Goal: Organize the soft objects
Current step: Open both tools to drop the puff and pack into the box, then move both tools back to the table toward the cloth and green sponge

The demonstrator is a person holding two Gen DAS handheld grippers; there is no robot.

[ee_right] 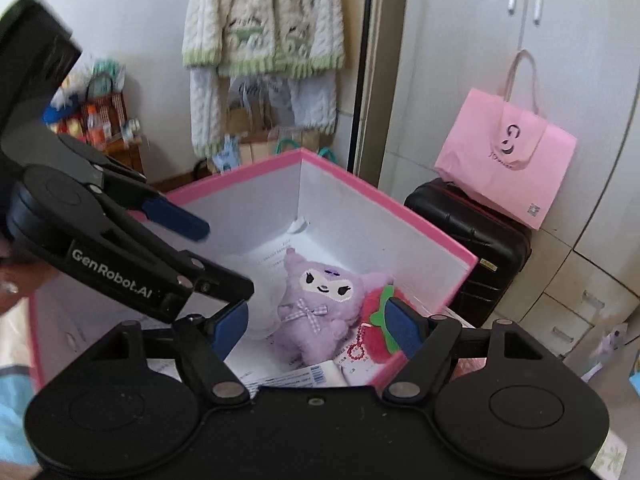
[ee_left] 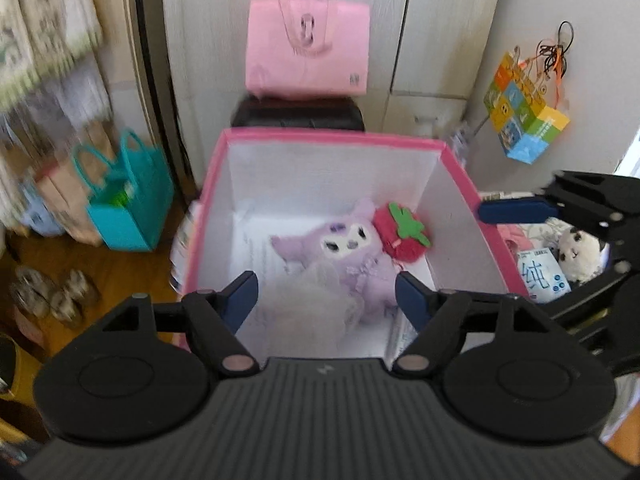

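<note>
A pink-rimmed box (ee_left: 332, 136) with white inner walls holds a purple plush (ee_left: 344, 248) and a red strawberry plush (ee_left: 400, 236) lying side by side on its floor. My left gripper (ee_left: 326, 296) is open and empty above the box's near side. A faint white fluffy thing (ee_left: 316, 300) shows blurred between its fingers. In the right wrist view the same box (ee_right: 384, 196), purple plush (ee_right: 316, 304) and strawberry plush (ee_right: 372, 340) show. My right gripper (ee_right: 316, 326) is open and empty over the box. A white panda plush (ee_left: 580, 252) lies outside, right of the box.
A black suitcase (ee_right: 472, 240) stands behind the box with a pink paper bag (ee_right: 504, 160) on it. A teal tote (ee_left: 128, 200) and slippers (ee_left: 52, 292) sit on the wooden floor at left. A tissue pack (ee_left: 540, 276) lies by the panda. A knit cardigan (ee_right: 264, 20) hangs on the wall.
</note>
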